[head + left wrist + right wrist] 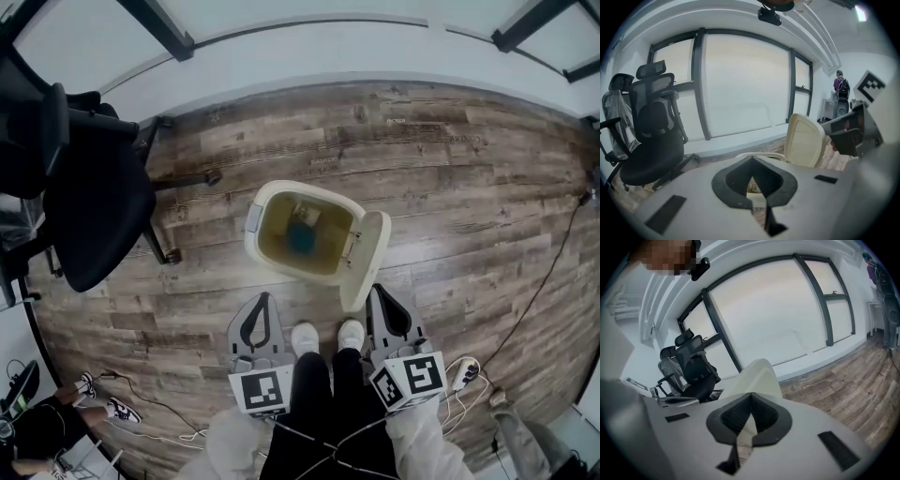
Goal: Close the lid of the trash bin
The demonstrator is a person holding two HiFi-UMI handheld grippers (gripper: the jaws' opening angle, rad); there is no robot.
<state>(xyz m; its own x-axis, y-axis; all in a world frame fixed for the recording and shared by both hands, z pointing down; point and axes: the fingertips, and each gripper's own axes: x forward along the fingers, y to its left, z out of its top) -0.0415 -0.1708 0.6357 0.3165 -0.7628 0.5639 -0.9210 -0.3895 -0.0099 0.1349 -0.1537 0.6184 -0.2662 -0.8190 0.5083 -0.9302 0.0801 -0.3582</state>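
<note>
A cream trash bin (267, 199) stands on the wood floor just ahead of my feet, with something dark at its bottom. Its lid (367, 258) is swung open and stands upright on the bin's right side. My left gripper (261, 298) hovers shut and empty just short of the bin's near rim (761, 155). In the left gripper view the lid (804, 140) rises to the right, beyond the left gripper (752, 160). My right gripper (377, 291) is shut and empty, its tip right by the lid's lower end. The lid's back (757, 376) fills the view past the right gripper (751, 395).
A black office chair (84, 187) stands to the left of the bin, its base legs (178, 178) reaching toward it. Cables (548, 272) and a power strip (464, 372) lie on the floor at right. A window wall (740, 89) runs behind. A person (841, 86) stands far off.
</note>
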